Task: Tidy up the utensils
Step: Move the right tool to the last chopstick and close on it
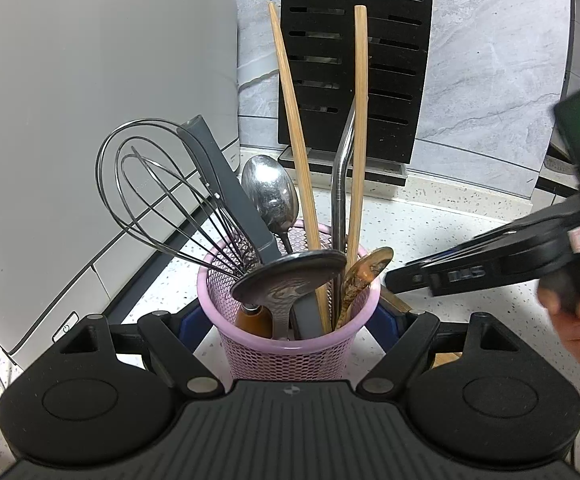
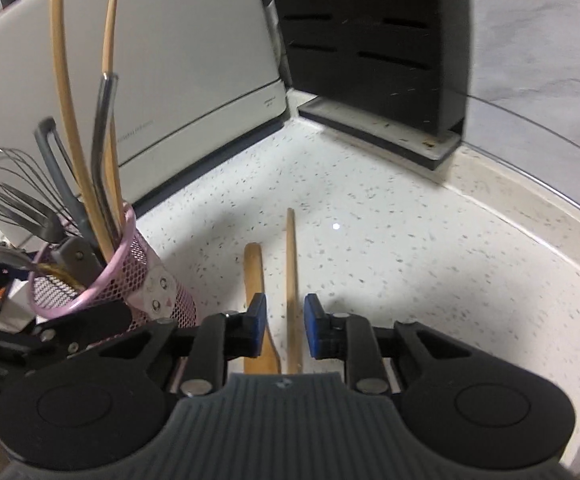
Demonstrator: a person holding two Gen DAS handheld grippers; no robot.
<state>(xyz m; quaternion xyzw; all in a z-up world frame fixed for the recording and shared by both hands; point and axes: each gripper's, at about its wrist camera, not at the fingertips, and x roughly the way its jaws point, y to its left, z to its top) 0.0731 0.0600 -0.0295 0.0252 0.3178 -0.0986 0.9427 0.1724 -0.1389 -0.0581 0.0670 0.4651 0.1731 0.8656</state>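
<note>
Carefully, my right gripper (image 2: 285, 326), jaws apart around the wooden chopstick (image 2: 291, 280), should close squarely while my left gripper (image 1: 290, 320) clamps the pink basket (image 1: 290, 344).

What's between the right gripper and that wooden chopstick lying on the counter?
Nothing visible. The chopstick already lies between the right gripper's open jaws, apart from both pads. A wooden spatula lies just beside it, by the left pad.

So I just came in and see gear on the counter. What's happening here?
A person is sorting utensils with a claw in each hand. The left claw grips the pink mesh cup, already full of a whisk, spoons and chopsticks. The right claw hangs open over a loose chopstick lying on the counter beside a wooden spatula, not yet gripping it.
</note>
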